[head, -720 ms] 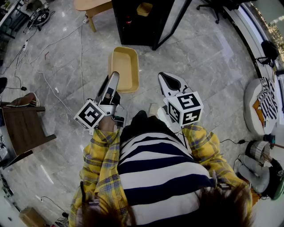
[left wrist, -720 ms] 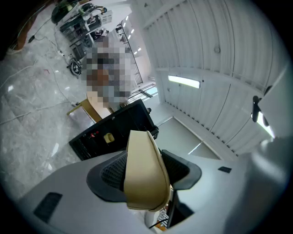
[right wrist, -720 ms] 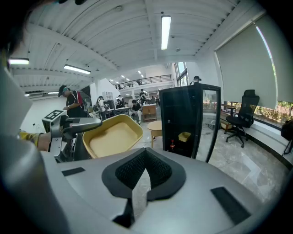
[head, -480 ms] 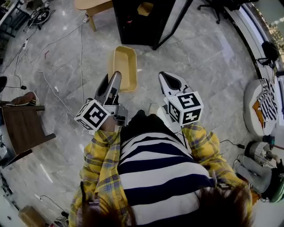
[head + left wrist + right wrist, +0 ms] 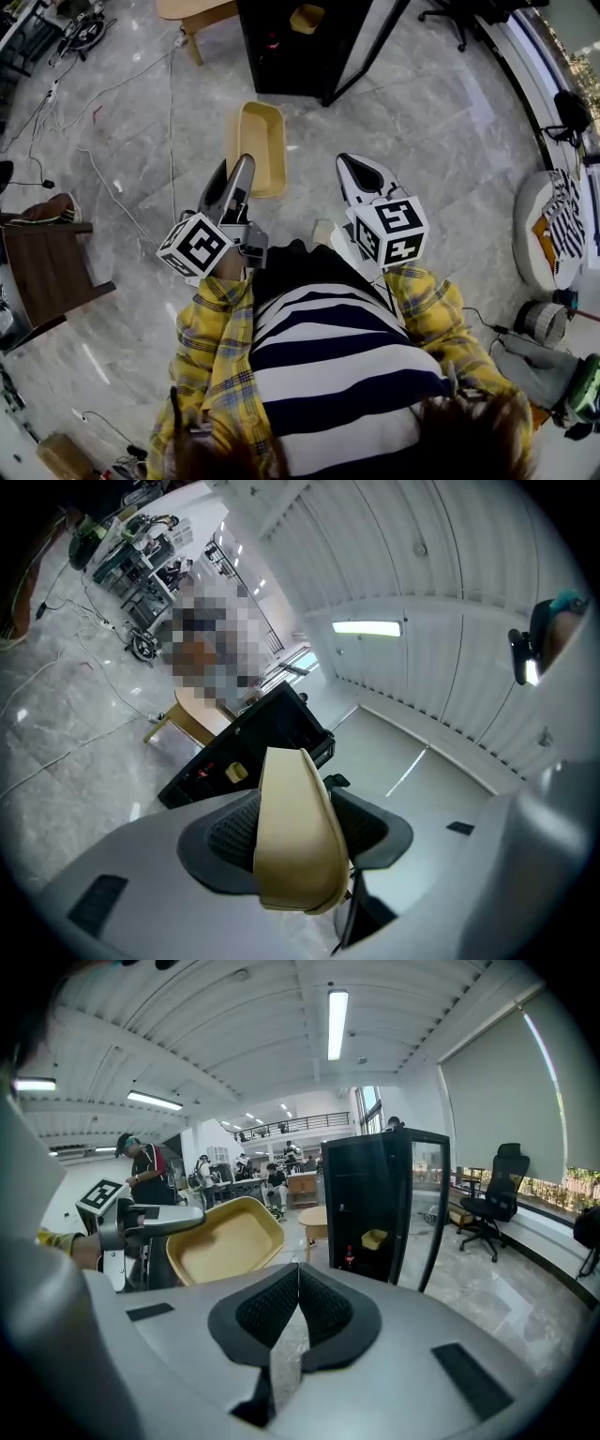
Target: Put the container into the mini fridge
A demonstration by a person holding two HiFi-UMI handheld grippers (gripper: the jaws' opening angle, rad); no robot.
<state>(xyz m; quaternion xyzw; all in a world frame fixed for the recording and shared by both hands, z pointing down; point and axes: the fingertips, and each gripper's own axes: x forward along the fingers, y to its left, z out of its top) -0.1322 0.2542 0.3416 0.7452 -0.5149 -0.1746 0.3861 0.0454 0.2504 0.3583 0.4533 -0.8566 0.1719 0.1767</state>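
The tan container (image 5: 263,141), an open rounded-corner tray, hangs in the air in front of the person, above the grey marble floor (image 5: 422,122) and on the near side of the mini fridge (image 5: 286,52), well outside it. The left gripper (image 5: 236,165) has it by its near short end: in the left gripper view the container's wall stands upright between the two ribbed pads, which press on it from either side, so the jaws are held partly apart by that wall and clamped on it. From the right gripper view the tray tilts with its hollow side towards that camera, and nothing can be seen lying in it. The right gripper (image 5: 298,1279) is held level to the right of the left one, apart from the container; its jaws are closed pad against pad with nothing between them. The mini fridge is a black cabinet at the far side, its glass door (image 5: 364,45) swung open to the right, and a small yellow thing (image 5: 307,17) sits on a shelf inside. A pale wooden table (image 5: 192,13) stands just to the left of the fridge, cables (image 5: 112,192) trail over the floor on the left, and a dark brown chair (image 5: 52,267) is at the near left edge. A black office chair (image 5: 499,1192) stands to the fridge's right.
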